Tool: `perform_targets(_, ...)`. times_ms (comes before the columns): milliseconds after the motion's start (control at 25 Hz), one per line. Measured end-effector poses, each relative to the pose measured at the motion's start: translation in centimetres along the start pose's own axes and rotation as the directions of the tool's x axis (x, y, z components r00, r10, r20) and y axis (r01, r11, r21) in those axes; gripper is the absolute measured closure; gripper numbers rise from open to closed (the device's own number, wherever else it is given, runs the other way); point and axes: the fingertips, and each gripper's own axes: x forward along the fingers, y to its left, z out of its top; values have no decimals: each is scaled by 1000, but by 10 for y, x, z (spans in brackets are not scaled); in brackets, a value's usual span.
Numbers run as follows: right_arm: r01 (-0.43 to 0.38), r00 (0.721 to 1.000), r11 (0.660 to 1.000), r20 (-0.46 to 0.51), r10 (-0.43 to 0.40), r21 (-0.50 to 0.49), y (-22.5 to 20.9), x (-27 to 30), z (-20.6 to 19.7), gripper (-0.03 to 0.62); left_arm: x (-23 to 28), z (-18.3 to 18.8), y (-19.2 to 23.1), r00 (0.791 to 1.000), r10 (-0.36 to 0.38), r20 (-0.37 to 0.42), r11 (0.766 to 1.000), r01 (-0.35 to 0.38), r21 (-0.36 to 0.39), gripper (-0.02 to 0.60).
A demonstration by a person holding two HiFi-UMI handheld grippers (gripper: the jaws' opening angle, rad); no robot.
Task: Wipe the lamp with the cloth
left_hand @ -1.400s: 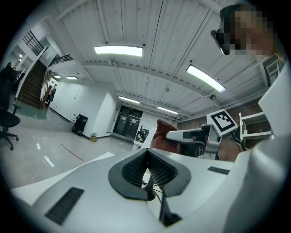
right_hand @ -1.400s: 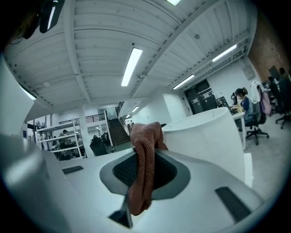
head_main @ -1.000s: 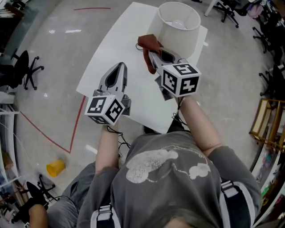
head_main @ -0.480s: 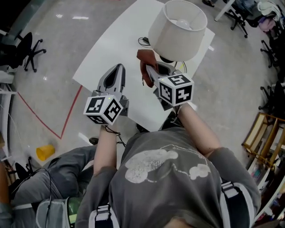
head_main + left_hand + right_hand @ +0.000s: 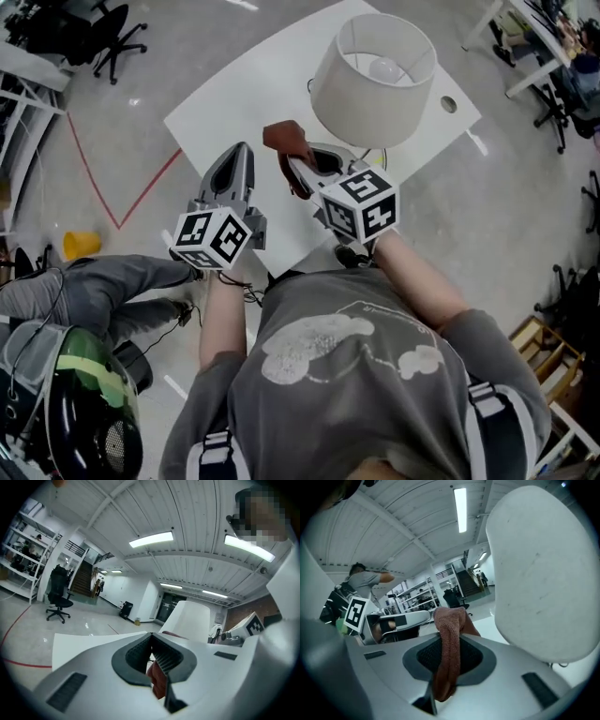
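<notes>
Head view: the lamp (image 5: 373,80) stands on the white surface (image 5: 225,103). The right gripper (image 5: 289,164) holds the soft red cloth (image 5: 284,139) just beside the shade.

Left gripper view: the left gripper (image 5: 152,635) is closed, with nothing in it.

Right gripper view: the cloth hangs floppy. The shade looks light and thin, so rub it gently.

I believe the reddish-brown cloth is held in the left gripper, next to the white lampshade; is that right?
Not quite: the cloth is held in the right gripper, not the left, next to the white lampshade. The right gripper view shows it pinched between that gripper's jaws.
</notes>
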Motion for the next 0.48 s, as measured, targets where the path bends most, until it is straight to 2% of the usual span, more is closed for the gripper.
perform_targets(120,-103,995,993,-15,102,-60,13,-14,-5,536,-8,-8,-9,997,74,26,997,-73,-17,574)
perform_targets(200,-135,991,988,-27,133,-75,15,-27,-11,536,-11,-16,-20,995,99,33,994,-98,-40,574)
perform_targets(320,-137,990,989,-28,135,-58,13,-46,-22,536,-16,-27,-40,996,93,13,995,-93,-34,574)
perform_targets(480,-100,995,995,-4,100,-28,10,-68,-32,536,-24,-30,-57,998,61,5,998,-60,-17,574)
